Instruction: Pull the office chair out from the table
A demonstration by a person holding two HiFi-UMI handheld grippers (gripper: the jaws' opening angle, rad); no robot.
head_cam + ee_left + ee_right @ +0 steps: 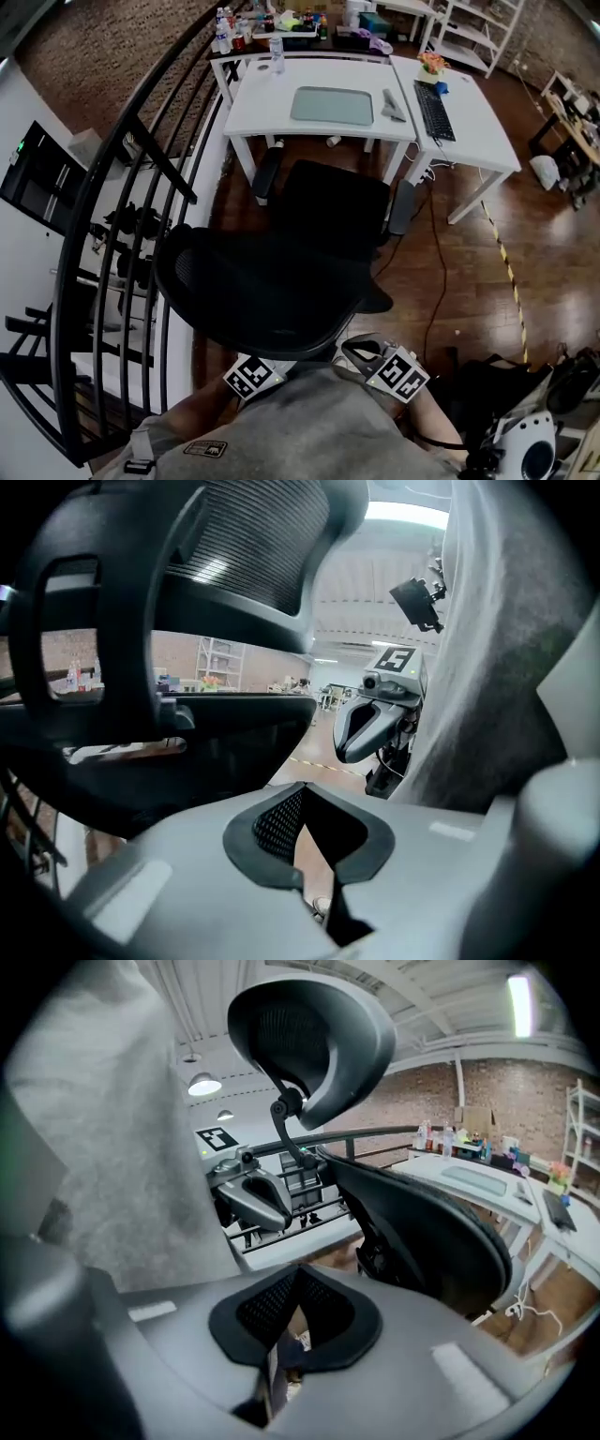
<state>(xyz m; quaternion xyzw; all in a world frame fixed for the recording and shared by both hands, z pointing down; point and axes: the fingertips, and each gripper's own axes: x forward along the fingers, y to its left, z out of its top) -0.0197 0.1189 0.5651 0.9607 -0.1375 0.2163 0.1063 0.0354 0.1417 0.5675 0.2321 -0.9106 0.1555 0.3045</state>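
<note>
The black mesh office chair [281, 272] stands away from the white table [272, 108], its backrest toward me and its seat out from under the tabletop. Both grippers are low, close to my grey-shirted chest behind the backrest. The left gripper [253, 375] shows its marker cube, as does the right gripper [394, 370]. In the left gripper view the left gripper [314, 855] is shut with nothing in it, the chair [187, 574] to its left. In the right gripper view the right gripper [295, 1321] is shut and empty, beside the chair's backrest [422, 1232] and headrest [309, 1035].
A black railing [122, 234] runs close along the chair's left. A second white table [478, 131] with a keyboard [433, 111] adjoins on the right. A cable [436, 272] and striped floor tape [502, 253] lie on the wood floor to the right.
</note>
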